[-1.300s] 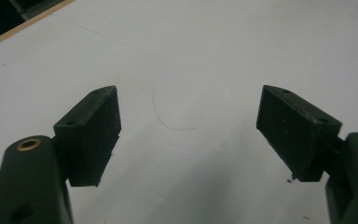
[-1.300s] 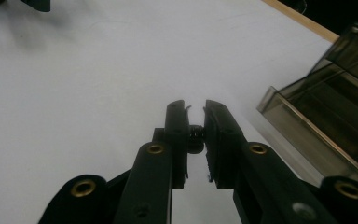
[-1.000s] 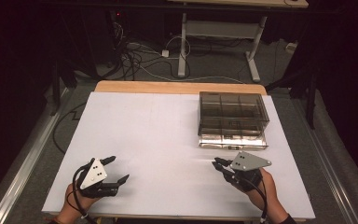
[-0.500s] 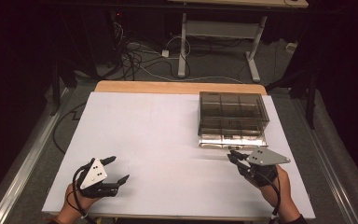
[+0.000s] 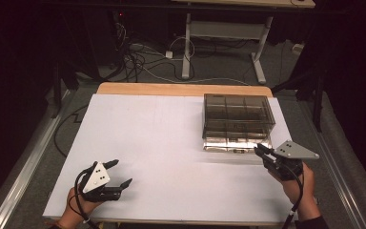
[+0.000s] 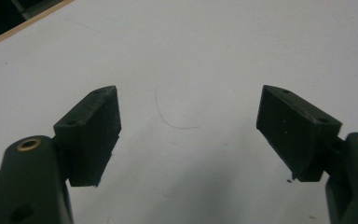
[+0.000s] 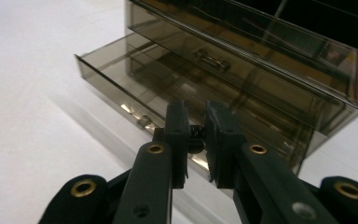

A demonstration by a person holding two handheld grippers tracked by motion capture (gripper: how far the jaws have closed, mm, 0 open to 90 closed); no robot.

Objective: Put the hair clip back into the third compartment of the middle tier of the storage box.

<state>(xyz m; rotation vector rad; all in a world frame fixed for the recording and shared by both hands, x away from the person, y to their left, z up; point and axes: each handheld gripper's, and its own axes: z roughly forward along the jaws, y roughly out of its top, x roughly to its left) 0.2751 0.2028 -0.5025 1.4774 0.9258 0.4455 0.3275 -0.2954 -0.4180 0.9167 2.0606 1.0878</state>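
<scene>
Drawer box [image 5: 238,119]: smoky, see-through hard plastic, rectangular, glossy, top divided into a grid of compartments; stands on the far right part of the white surface [image 5: 162,143], long axis across the table, drawer fronts facing the person. Bottom drawer [image 7: 135,88] is pulled out toward the person, a shallow tray with thin clear walls and a small knob on its front; the drawer above it is shut and carries a small bar handle [image 7: 212,60]. Right gripper [image 5: 262,151]: matte black, grey 3-cornered plate on top, held in the right hand [image 5: 299,188] just in front of the open drawer's right end; in the right gripper view its 2 jaws stand close together, pinching a small dark knob-like piece at the drawer front, though what exactly they clamp is hard to tell. Left gripper [image 5: 121,174]: near the front left of the surface, well apart from the box, jaws spread wide over bare white surface, nothing between them. Surface is smooth, matte, with a wooden strip [image 5: 181,89] along its far edge. Beyond it: floor cables [image 5: 143,62] and a white desk frame [image 5: 224,38].
</scene>
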